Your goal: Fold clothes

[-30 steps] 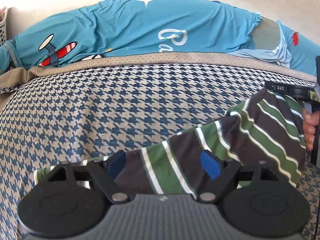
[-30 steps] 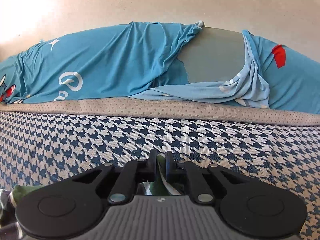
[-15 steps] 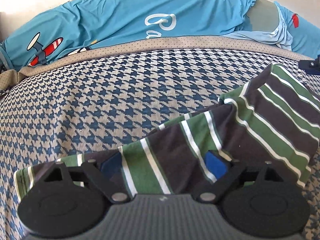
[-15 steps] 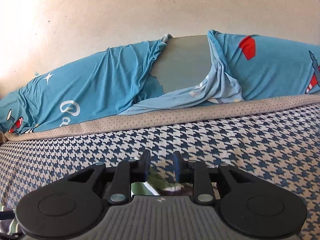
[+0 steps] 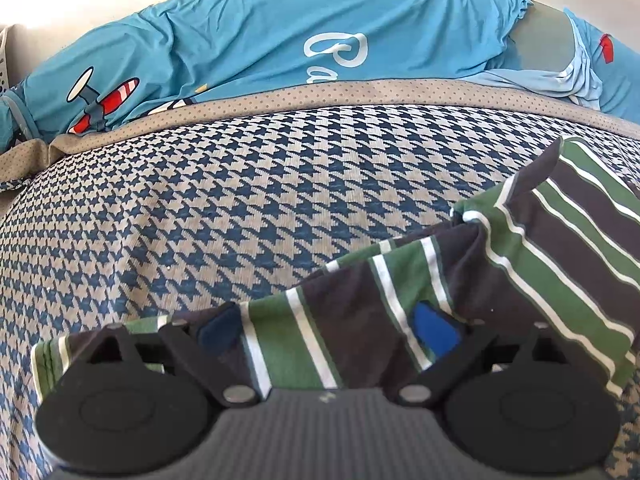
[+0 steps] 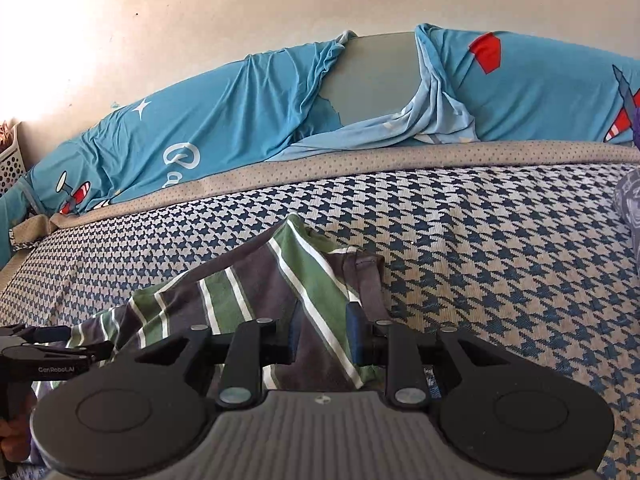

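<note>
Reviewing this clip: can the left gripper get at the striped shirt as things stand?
Probably yes: the left gripper, jaws opening wide, sits right over the striped shirt on the houndstooth cover, with cloth between its fingers and nothing in between.

The green, white and charcoal striped knit garment (image 5: 420,300) runs off the left wrist view at three o'clock, and its near hem is hidden behind the black gripper housing at six o'clock. In the right wrist view a grey-blue patterned cloth (image 6: 630,204) is cut by the edge at three o'clock; what it is cannot be told. A white perforated plastic basket (image 6: 10,160) is clipped at nine o'clock. The white script on the turquoise aeroplane-print sheet (image 5: 280,32) is half hidden behind the tan dotted mattress border (image 5: 360,94).
</note>
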